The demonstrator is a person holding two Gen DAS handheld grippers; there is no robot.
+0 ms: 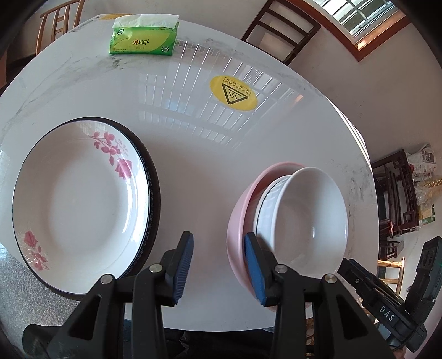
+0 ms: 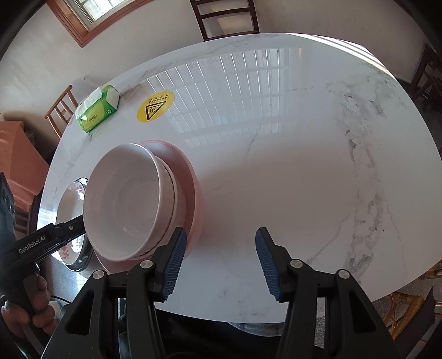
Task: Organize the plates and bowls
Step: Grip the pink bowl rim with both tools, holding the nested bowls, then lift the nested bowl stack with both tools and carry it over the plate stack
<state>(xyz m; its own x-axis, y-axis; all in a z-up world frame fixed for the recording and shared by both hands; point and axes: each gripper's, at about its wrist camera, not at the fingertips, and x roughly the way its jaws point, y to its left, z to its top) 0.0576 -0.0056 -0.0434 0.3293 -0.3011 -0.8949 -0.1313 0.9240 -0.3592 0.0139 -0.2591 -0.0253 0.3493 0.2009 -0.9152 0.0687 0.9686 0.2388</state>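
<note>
Both your left gripper (image 1: 218,265) and right gripper (image 2: 218,262) stand open, empty, beside the stacked bowls (image 1: 304,221) on the table (image 1: 193,154)

The table (image 2: 290,171) had a glossy white marble-look top with grey veining, reflecting a barred window (image 2: 91,11) framed in reddish wood. Walls were plain white. A dark wooden chair (image 2: 225,18) stood at the far side, a lighter wooden chair (image 2: 62,109) at far left. Dark carved furniture (image 1: 397,193) stood right.
</note>
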